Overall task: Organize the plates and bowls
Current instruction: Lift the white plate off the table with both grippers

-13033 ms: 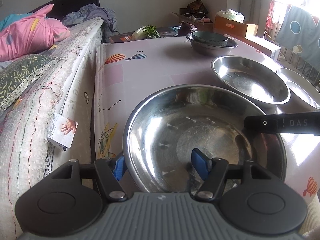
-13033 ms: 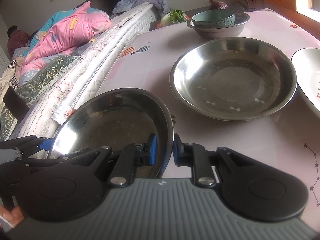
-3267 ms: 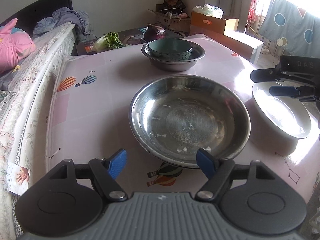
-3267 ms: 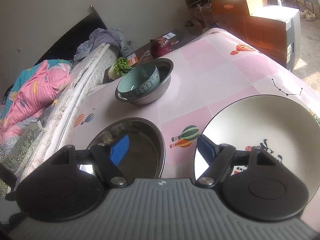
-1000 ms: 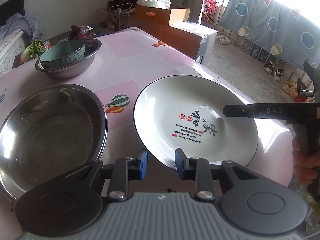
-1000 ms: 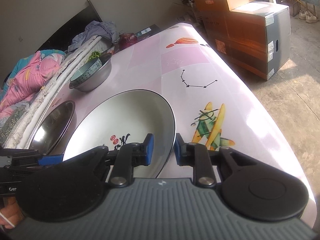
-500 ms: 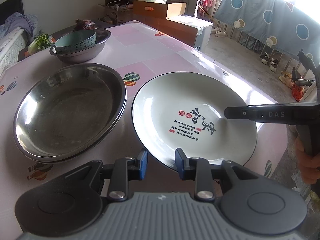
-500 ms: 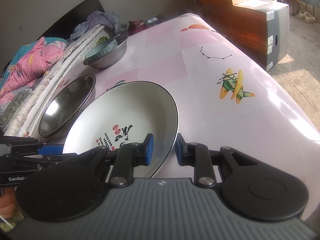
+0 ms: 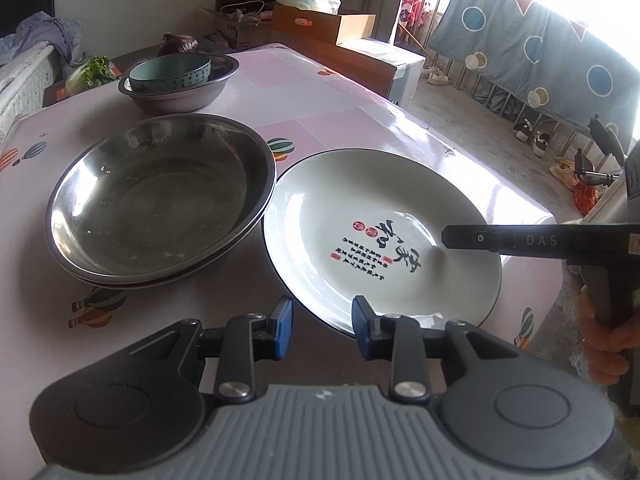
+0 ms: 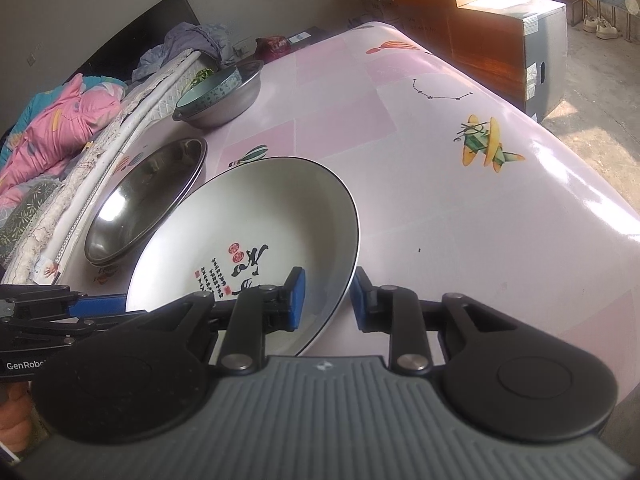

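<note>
Plate: white plate (image 9: 380, 220) with red and black writing, on the right part of the pink tabletop (image 9: 340, 120), its left rim just beside the stacked steel basins (image 9: 160, 196)
Left hand-held gripper (image 9: 322, 330): jaws a little apart, straddling the plate's near rim – right pad against the rim, a sliver of gap at the left pad; not possible to tell whether they press
Right hand-held gripper (image 10: 326, 294): clamped on the opposite rim, one blue pad inside the plate, the other outside
Further back: teal bowl (image 9: 170, 70) nested in a steel bowl (image 9: 180, 98), apart from the basins
Left view only: right gripper's finger from the side, reaching over the plate's right edge; the hand (image 9: 608, 340) on its handle; blue dotted cloth (image 9: 540, 48) at the window; the writing read head-on
Right view only: plate seen steeply tilted, hiding part of the basins; bed (image 10: 120, 128) with pink bedding along the tabletop's far side – plus the left gripper's blue fingers coming in from the lower left
Both views: cardboard boxes (image 10: 480, 12) beyond the tabletop
</note>
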The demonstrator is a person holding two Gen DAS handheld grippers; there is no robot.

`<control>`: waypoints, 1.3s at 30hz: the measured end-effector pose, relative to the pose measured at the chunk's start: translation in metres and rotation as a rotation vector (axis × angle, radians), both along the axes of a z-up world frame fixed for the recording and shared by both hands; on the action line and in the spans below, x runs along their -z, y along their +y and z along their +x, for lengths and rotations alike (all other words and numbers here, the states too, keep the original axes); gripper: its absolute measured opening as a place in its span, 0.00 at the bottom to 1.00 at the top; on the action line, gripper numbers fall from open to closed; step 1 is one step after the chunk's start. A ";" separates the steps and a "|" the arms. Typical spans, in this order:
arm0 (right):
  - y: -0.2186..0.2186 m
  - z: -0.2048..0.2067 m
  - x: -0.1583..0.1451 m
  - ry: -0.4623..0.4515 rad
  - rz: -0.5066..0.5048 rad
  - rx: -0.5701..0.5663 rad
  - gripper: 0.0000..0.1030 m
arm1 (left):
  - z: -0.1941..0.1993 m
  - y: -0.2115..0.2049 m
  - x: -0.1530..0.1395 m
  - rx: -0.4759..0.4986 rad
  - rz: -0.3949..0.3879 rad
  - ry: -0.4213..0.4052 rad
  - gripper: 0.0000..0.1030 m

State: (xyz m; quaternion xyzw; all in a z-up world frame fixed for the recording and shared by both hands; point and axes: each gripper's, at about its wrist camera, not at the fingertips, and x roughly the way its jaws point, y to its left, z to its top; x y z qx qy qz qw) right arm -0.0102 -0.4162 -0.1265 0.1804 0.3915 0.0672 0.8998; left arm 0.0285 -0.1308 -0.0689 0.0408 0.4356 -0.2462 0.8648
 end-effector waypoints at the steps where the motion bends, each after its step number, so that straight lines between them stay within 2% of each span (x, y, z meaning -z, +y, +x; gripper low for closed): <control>1: -0.001 0.001 0.000 0.001 0.006 0.006 0.24 | 0.002 0.000 0.001 0.001 -0.003 0.004 0.36; 7: -0.003 -0.003 0.003 0.006 0.038 0.047 0.23 | 0.014 -0.003 0.005 0.009 -0.006 0.024 0.39; 12: 0.001 -0.005 0.002 0.003 0.018 0.048 0.23 | 0.019 -0.005 0.007 0.011 -0.006 0.025 0.39; 23: -0.008 0.003 0.001 -0.003 0.020 0.049 0.23 | -0.003 -0.003 0.002 0.066 -0.050 0.047 0.39; 27: -0.010 0.004 0.004 -0.007 0.035 0.060 0.23 | 0.002 0.001 0.003 0.056 -0.061 0.050 0.40; 31: -0.011 0.000 0.004 -0.006 0.052 0.071 0.23 | 0.010 0.001 0.004 0.049 -0.055 0.067 0.45; 39: -0.010 -0.016 0.007 -0.001 0.104 0.094 0.23 | 0.018 -0.007 0.010 0.065 -0.033 0.077 0.43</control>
